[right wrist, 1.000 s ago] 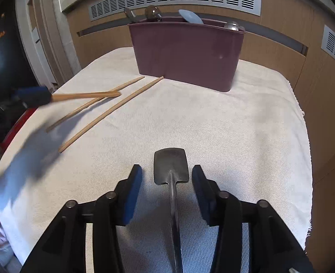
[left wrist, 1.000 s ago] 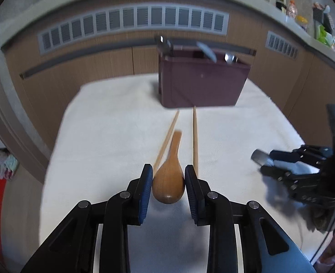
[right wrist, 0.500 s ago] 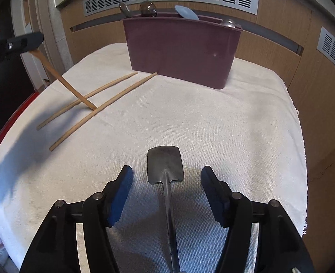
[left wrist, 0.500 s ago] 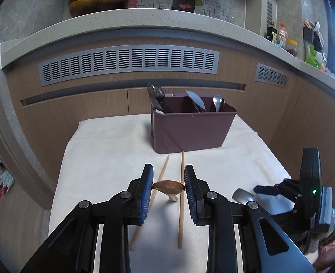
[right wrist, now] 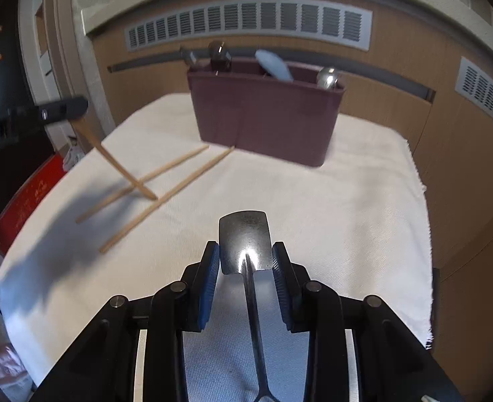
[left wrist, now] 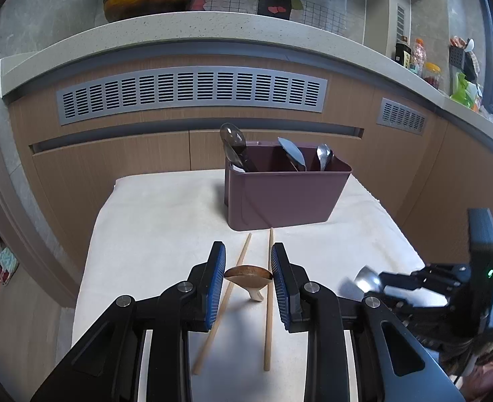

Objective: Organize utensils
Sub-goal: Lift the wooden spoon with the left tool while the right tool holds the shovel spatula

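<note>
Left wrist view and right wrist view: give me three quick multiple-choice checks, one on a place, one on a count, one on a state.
1. Where do the chopsticks lie?
A. in the caddy
B. on the white cloth, in front of the caddy
C. on the counter

2. How many chopsticks lie on the cloth?
A. one
B. two
C. four

3. What does the left gripper have between its pads?
A. nothing
B. a chopstick
C. the wooden spoon

Answers:
1 B: both lie on the white cloth, ends near the maroon caddy.
2 B: two sticks show in both views.
3 C: the wooden spoon has its bowl clamped between the pads, handle hanging down.
</note>
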Tool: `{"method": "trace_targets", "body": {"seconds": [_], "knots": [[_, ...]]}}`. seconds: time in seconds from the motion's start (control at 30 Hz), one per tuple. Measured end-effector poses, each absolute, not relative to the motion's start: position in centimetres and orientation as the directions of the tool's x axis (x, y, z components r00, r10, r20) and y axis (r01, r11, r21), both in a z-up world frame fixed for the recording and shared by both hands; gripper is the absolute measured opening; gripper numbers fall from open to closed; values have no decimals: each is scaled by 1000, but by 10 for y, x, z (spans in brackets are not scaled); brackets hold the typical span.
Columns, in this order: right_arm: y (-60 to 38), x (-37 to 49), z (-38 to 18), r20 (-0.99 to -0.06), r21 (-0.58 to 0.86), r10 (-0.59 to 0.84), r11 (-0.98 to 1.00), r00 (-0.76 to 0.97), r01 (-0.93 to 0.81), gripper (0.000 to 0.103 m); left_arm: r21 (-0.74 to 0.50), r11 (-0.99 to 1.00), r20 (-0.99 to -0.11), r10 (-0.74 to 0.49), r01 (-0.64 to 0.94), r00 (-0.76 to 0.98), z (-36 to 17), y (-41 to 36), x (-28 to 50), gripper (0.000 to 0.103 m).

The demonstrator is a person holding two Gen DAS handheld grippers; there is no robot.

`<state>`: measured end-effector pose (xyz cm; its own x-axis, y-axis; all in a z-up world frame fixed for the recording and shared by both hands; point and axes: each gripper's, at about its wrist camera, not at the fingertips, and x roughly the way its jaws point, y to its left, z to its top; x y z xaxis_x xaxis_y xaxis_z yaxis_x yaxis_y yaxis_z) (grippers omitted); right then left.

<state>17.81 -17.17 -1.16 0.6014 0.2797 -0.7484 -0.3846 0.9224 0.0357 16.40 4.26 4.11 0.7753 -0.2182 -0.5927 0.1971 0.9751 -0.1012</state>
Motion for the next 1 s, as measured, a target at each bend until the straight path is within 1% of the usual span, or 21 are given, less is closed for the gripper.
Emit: {"method": "trace_targets", "body": {"seconds": [0.43,0.5,0.53,0.67,0.8,0.9,0.93,1.0], "knots": [[-181,161,24,-684,8,267,933,679,-359,29,-86,971,-546,-232,222,805,69,37,141,29],[-181,157,29,-675,2,266,933,688,-359,27,-82,971,-538,-234,226,810,74,36,136,29],[-181,156,31,-669,-1,266,933,694,-359,20,-80,970,-536,-235,228,811,75,36,135,29],[-183,151,41,-652,-15,263,934,711,-358,19,-76,969,-526,-239,235,816,82,34,129,28],[-181,149,40,-657,-39,256,928,709,-372,19,-76,968,-517,-244,239,821,88,34,124,28],[-175,153,27,-695,-44,274,907,665,-419,28,-74,969,-517,-239,236,822,89,33,123,28],[-172,155,21,-707,-51,275,899,651,-435,34,-73,970,-519,-237,233,822,89,33,123,28],[-162,162,6,-739,-55,296,869,605,-492,38,-76,971,-528,-233,228,817,86,37,123,28]]}}
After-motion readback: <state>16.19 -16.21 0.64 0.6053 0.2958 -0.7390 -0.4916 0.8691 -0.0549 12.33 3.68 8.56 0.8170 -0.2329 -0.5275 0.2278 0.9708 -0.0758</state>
